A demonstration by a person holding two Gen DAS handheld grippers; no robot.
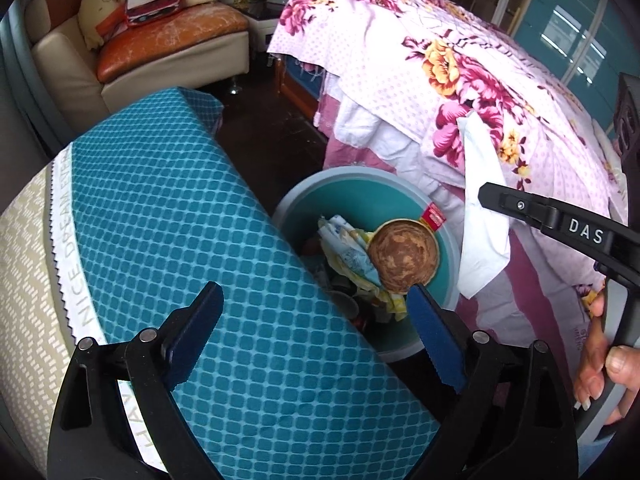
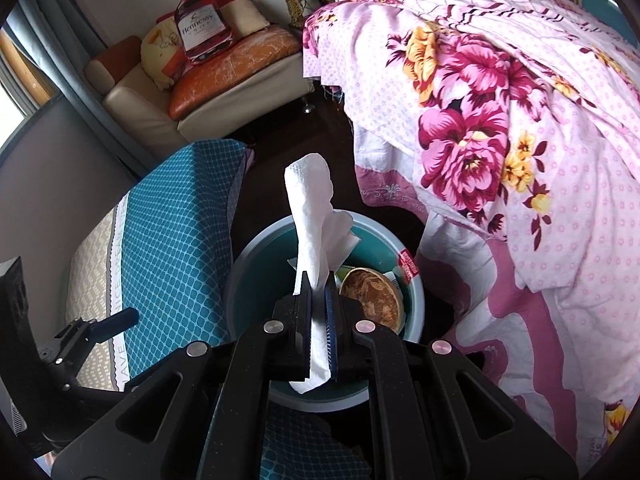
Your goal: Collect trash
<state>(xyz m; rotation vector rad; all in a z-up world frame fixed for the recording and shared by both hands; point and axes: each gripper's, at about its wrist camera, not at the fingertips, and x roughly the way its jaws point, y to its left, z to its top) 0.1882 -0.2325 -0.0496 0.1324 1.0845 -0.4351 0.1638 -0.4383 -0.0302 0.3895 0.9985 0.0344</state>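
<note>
Between our right gripper's (image 2: 319,280) fingers we pinch a white paper towel (image 2: 314,208), its free end standing up beyond the tips. Just past those tips sits the teal trash bin (image 2: 248,276), holding a brown bowl (image 2: 372,296). Our left gripper's (image 1: 316,304) fingers stand spread and empty, the bin ahead of them.

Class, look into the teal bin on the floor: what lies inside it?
Inside the teal bin: a round brown-stained bowl resting on crumpled printed wrappers. Whatever is under them is covered, and the mattress hides the bin's near side.
</note>
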